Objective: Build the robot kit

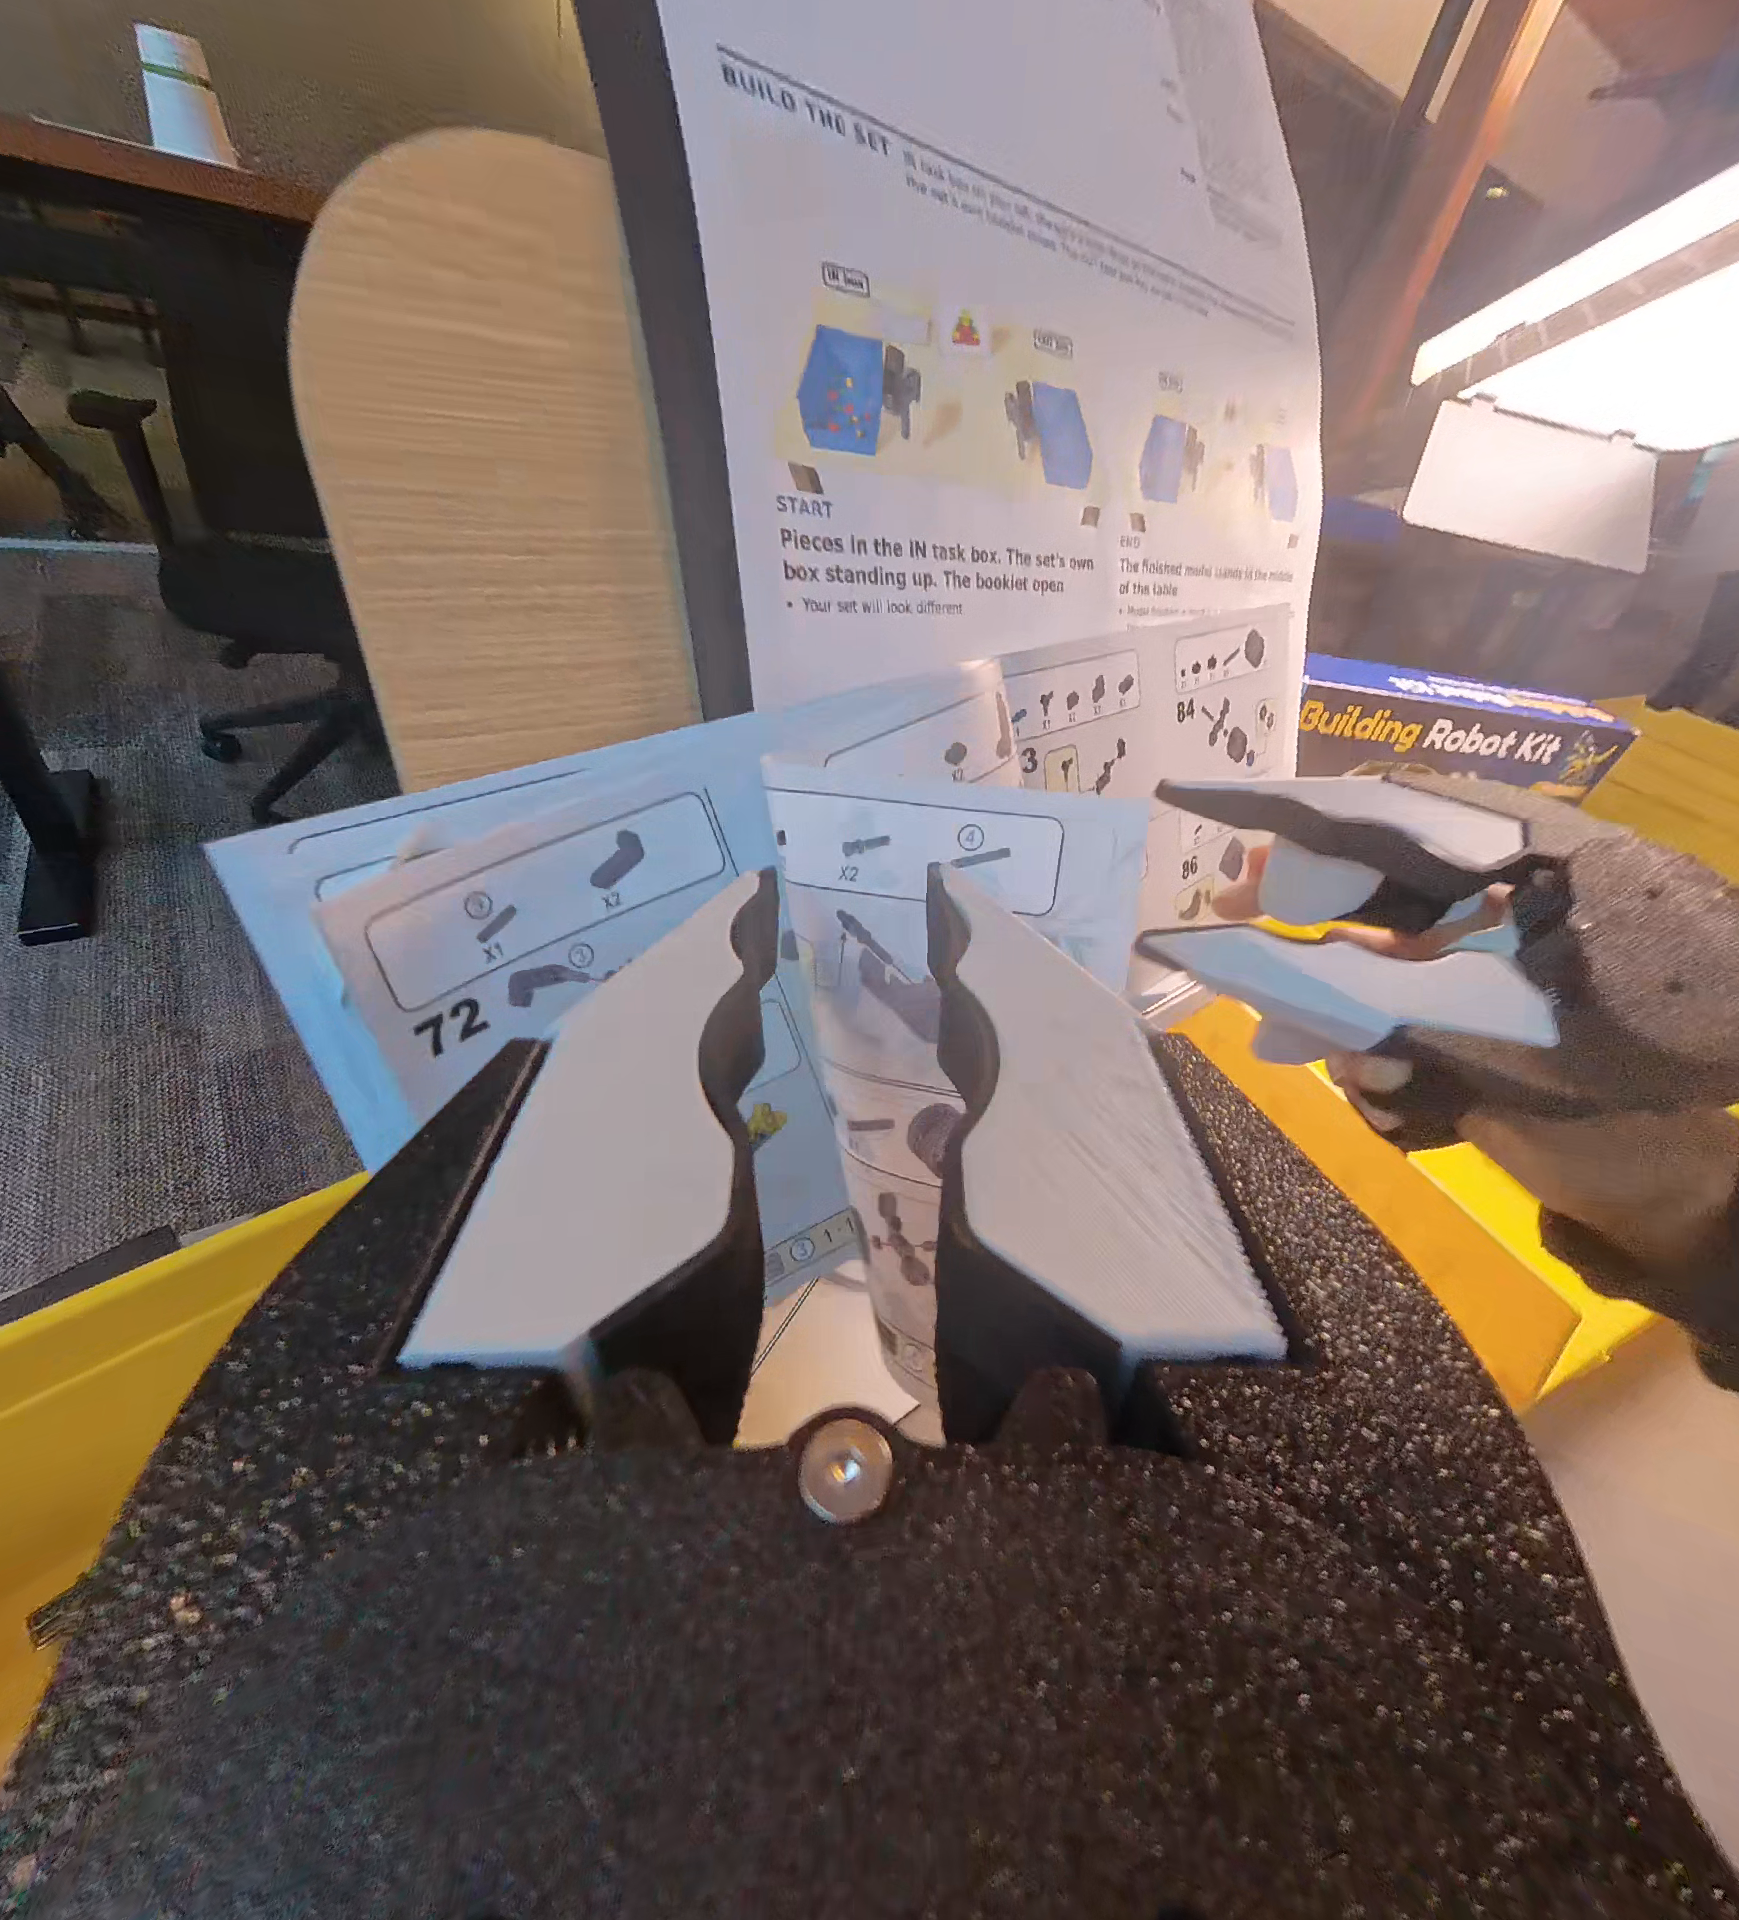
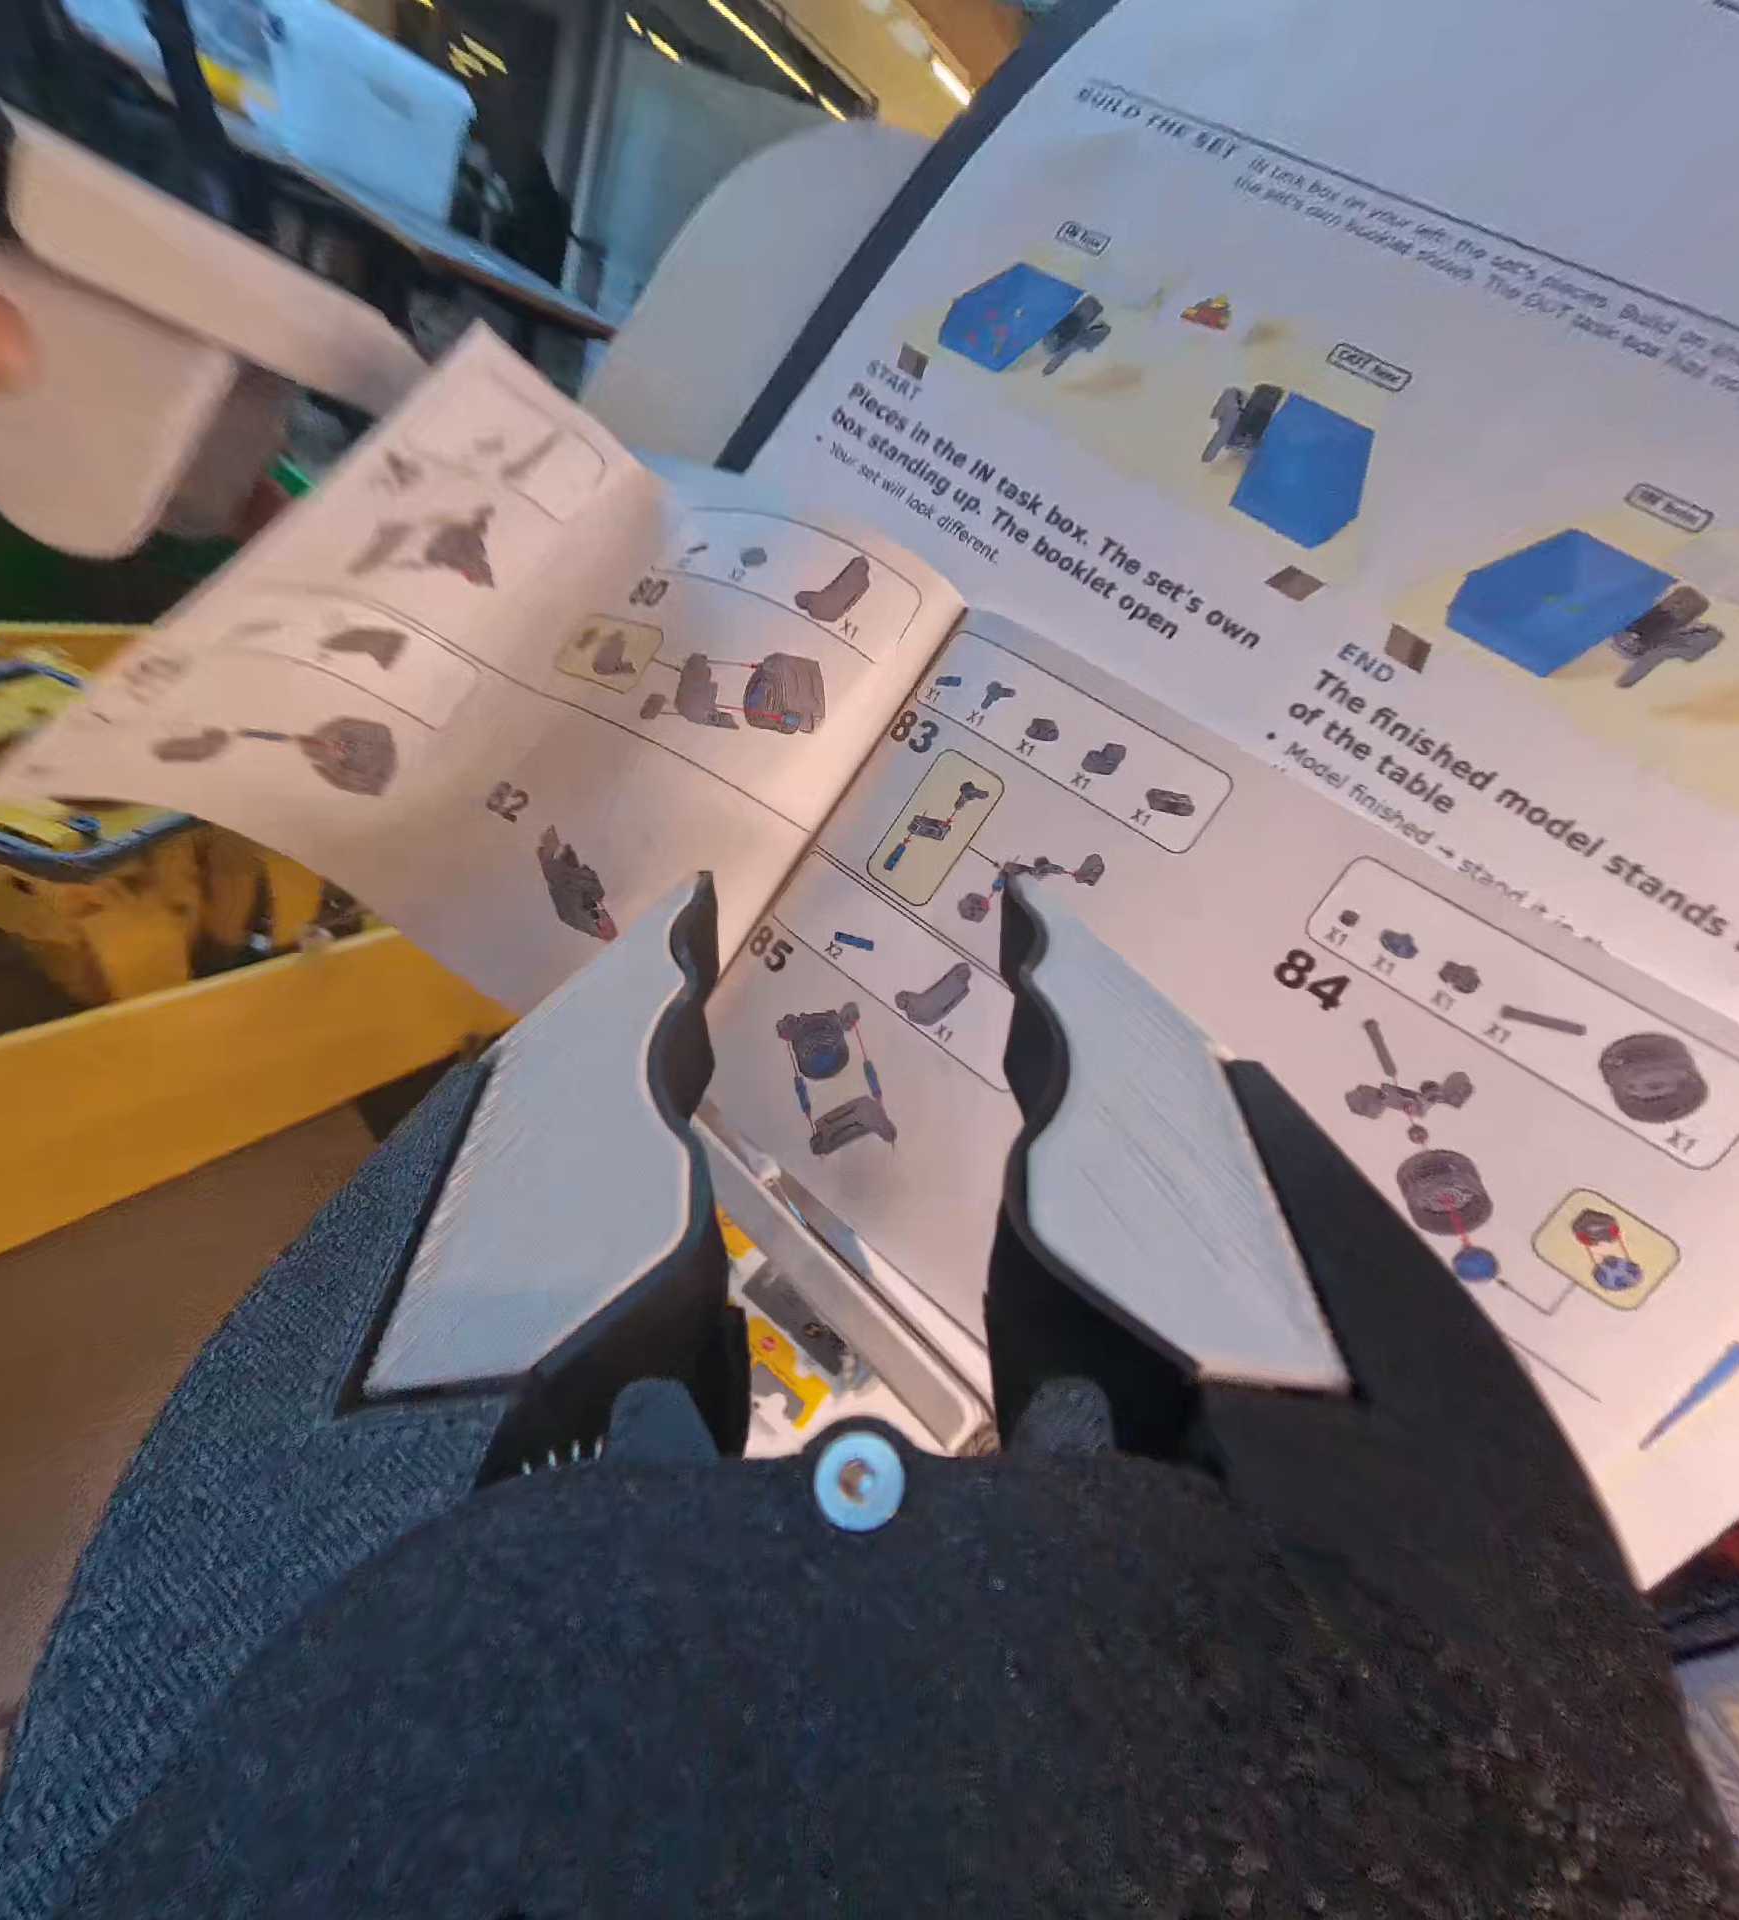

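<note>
Left gripper (image 1: 852,883) hovers with jaws parted, gripping nothing, over an open booklet (image 1: 574,914) whose pages fan upright; right gripper (image 2: 860,888), jaws also apart and empty, points at the booklet's spread; a printed sheet (image 1: 990,312) stands just behind; a blue box (image 1: 1457,727) sits on the yellow table (image 1: 1717,790).

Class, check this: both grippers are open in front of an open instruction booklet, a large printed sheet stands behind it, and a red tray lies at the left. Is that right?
Not quite: the tray is yellow, not red, as the right wrist view shows. The rest holds: the left gripper and right gripper are open before the open booklet, with the printed sheet behind.
</note>
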Motion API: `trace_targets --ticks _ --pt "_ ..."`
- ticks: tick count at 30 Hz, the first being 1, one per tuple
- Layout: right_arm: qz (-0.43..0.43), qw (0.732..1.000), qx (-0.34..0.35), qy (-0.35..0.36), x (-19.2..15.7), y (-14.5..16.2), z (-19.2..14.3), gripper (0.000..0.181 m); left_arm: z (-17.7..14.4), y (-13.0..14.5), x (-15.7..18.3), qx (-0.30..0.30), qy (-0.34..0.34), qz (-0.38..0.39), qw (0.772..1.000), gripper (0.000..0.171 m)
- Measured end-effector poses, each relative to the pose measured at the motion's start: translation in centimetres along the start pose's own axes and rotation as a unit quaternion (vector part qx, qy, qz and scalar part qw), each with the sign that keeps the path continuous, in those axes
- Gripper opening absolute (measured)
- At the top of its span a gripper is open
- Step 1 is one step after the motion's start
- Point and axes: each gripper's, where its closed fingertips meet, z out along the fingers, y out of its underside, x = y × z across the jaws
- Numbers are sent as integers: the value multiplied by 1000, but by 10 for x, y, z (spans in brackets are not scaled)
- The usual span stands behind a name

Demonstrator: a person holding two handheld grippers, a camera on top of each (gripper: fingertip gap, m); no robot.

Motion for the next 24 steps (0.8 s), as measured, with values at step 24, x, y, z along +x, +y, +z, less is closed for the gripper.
trace_targets --ticks 24 --pt "-75 983 -49 161 2 3 47 103 -10 92 42 78 70 -524 845 55"
